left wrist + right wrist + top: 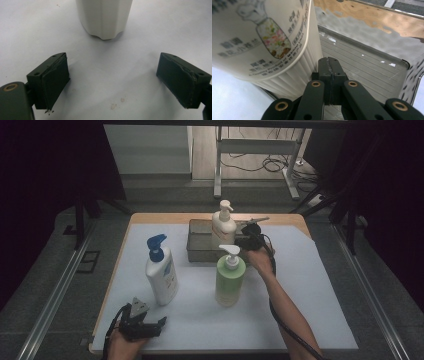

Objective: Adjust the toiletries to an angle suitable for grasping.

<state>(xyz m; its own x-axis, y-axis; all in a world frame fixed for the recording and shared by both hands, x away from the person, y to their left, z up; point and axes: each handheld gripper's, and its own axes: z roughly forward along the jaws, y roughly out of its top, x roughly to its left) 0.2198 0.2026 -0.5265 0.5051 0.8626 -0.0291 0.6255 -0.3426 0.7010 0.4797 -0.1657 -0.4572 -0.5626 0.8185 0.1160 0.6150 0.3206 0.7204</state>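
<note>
Dim table [320,320], cream bottle [262,42] base cut off beside pinched-shut right hand-held gripper [329,62].

Lab, dark curtains [45,165], floor cables [272,164]

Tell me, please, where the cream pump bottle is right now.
In the high view the cream pump bottle stands in the grey tray at the table's far middle, just left of the right tongs.

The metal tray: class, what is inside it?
A cream pump bottle stands inside the metal tray; the shut right tongs sit beside it. The green bottle hides the tray's near corner.
</note>
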